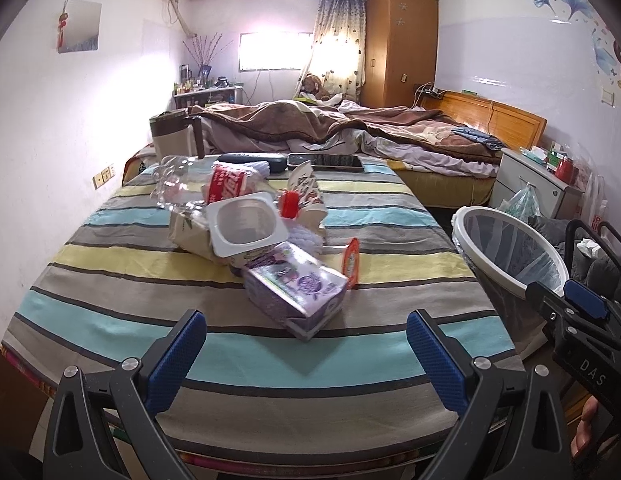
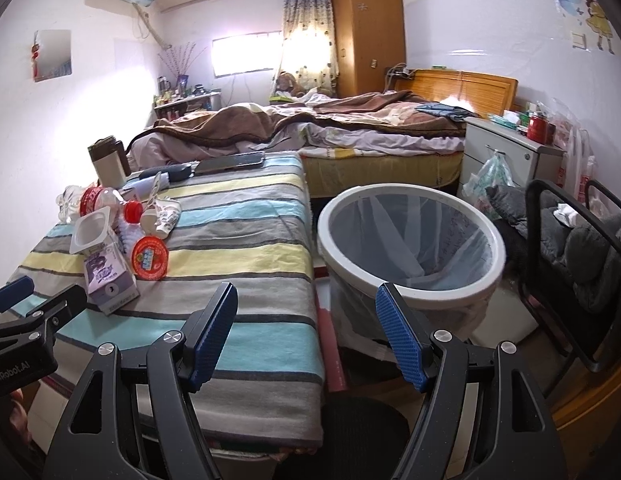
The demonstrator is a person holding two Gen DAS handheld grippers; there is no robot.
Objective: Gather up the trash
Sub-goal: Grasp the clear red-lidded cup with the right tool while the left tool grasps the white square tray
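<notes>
A pile of trash lies on the striped tablecloth (image 1: 110,320): a purple carton (image 1: 296,294), a white plastic cup (image 1: 246,222), a crushed clear bottle with a red label (image 1: 214,184) and a round red lid (image 1: 350,262). My left gripper (image 1: 306,354) is open and empty, just short of the purple carton. A white-rimmed trash bin with a clear liner (image 2: 410,240) stands right of the table. My right gripper (image 2: 306,334) is open and empty, near the table's right edge and the bin's rim. The carton (image 2: 108,280) and lid (image 2: 150,258) also show in the right wrist view.
A thermos (image 1: 172,134), a dark case (image 1: 250,162) and a tablet (image 1: 326,162) sit at the table's far end. A bed with a brown blanket (image 1: 350,128) lies behind. A nightstand (image 2: 514,156) and a black chair with grey cushions (image 2: 578,248) stand at the right.
</notes>
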